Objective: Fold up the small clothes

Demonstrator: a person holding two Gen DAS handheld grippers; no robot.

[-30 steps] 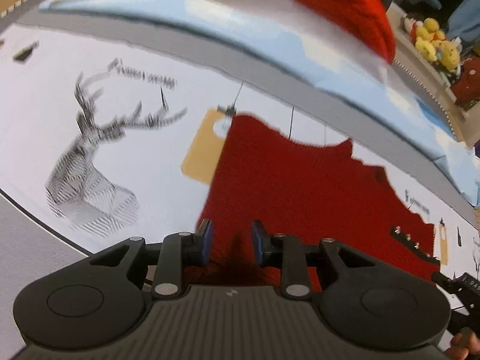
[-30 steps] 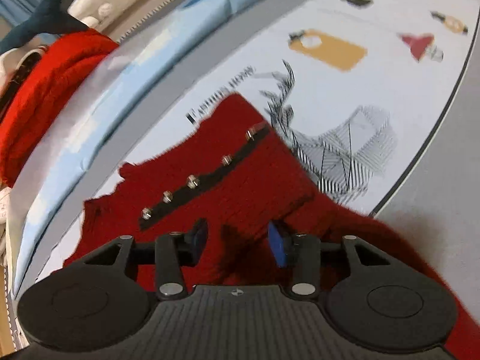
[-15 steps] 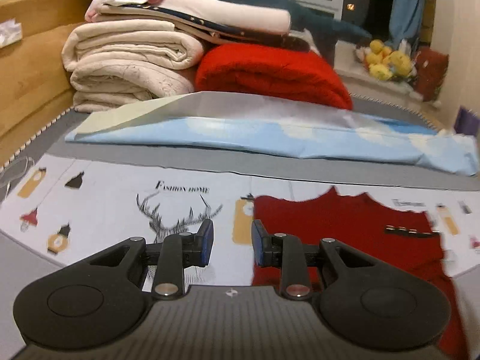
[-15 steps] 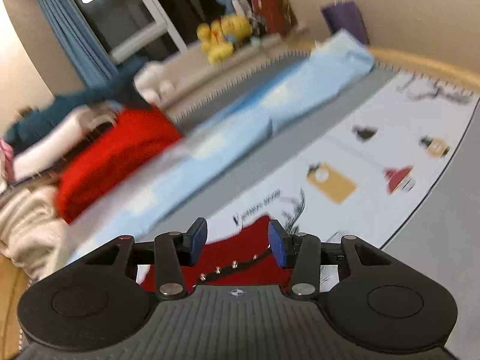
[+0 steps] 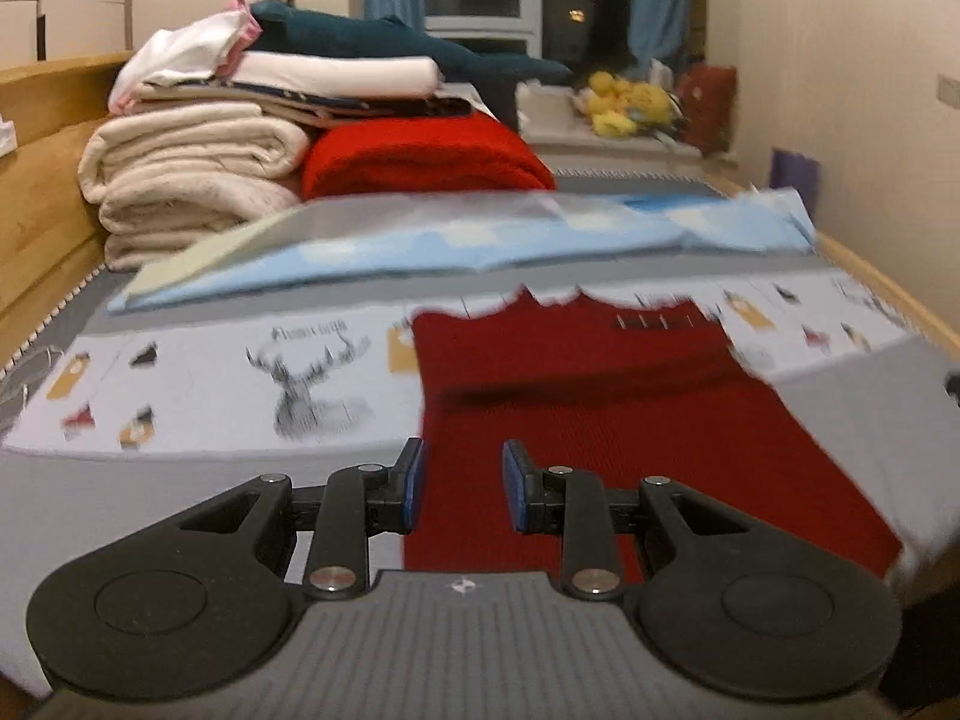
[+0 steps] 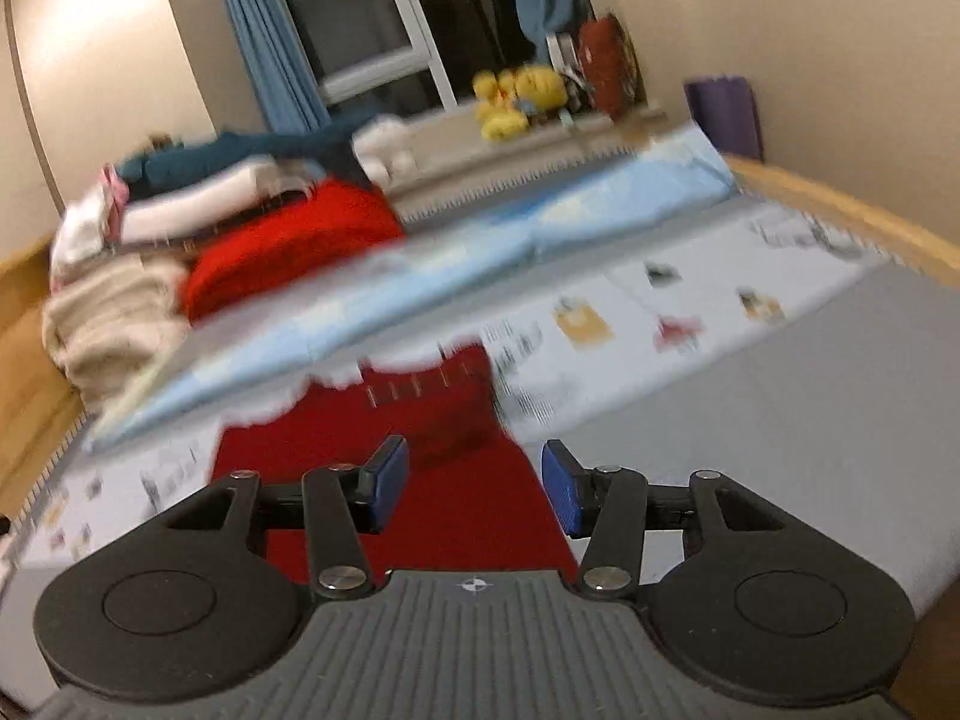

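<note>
Where a second ago both pairs of tongs were held low over the red knit, close enough that it filled the views, they have now been drawn up and back, so that the whole bed is seen; nothing is carried away by either, which suggests that one fold has been laid and let go, and that the next grip has yet to be chosen. On the left, the left gripper (image 5: 462, 486) is kept narrow, a small gap between its blue pads, with no cloth pinched; the red garment (image 5: 600, 408) is left lying flat on the printed sheet (image 5: 198, 378), nearer the right side of the bed, its near end reaching toward the tongs; a crosswise ridge is seen midway, where the far part appears doubled over, and a dark strip with pale studs sits at its far right corner. On the right, the right gripper (image 6: 474, 489) is being opened, its jaws parting with nothing between them.
</note>
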